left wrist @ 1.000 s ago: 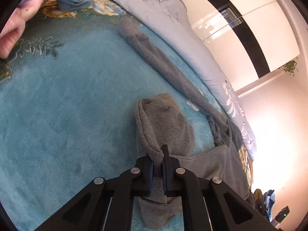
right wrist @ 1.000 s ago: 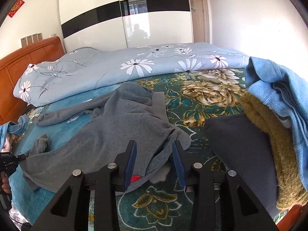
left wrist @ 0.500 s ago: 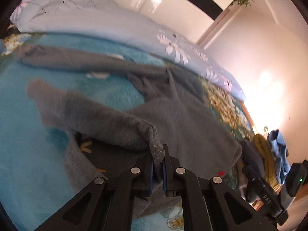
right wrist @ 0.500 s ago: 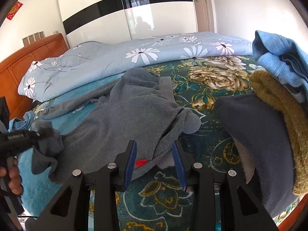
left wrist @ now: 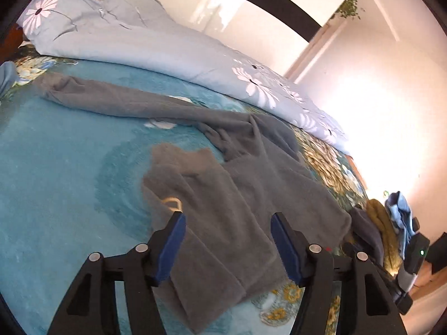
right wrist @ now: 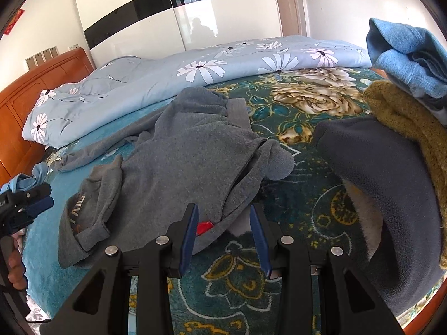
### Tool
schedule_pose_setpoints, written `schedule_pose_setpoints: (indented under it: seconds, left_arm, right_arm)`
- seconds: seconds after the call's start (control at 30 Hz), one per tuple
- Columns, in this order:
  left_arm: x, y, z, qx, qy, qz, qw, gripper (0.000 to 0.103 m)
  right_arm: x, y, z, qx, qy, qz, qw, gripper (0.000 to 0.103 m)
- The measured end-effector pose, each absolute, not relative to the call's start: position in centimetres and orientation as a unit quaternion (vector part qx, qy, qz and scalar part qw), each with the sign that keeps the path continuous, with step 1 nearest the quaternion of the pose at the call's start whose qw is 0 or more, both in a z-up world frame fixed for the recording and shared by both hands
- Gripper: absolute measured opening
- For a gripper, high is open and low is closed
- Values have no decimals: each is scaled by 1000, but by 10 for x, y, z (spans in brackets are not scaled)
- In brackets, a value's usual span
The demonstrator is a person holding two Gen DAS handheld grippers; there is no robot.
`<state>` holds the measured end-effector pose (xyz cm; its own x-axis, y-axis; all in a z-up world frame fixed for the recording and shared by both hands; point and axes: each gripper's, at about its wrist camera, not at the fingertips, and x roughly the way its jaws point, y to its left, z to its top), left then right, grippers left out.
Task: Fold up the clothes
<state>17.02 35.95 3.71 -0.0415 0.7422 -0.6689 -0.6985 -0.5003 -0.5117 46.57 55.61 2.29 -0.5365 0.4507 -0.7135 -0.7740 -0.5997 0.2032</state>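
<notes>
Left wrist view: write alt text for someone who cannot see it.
The open left gripper hovers over a gray sweater spread on a teal floral blanket, one sleeve folded across its body. A pale blue daisy-print duvet lies behind.

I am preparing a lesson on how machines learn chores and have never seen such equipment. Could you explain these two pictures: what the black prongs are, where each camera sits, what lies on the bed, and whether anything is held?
There is no robot here. A person holds a two-finger gripper in each hand, and a wide-angle camera on each looks forward along its fingers.

One picture is from the left gripper, the other from the right gripper. Both stand open with blue pads, holding nothing. The right view also shows the left gripper at its left edge.

On the bed's teal floral blanket lies a grey sweater, one sleeve folded across its body, the other stretched out. A small red tag shows at its hem. Behind is a pale blue flowered quilt. To the right sit a dark, an olive and a blue garment.
</notes>
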Motion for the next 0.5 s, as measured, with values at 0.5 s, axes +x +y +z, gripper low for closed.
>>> schedule_pose_setpoints:
  seconds: [0.5]
  left_arm:
    - [88,381,-45,-594,-107,668,435,56]
  right_arm:
    - [491,545,18,-320,264,825,383,40]
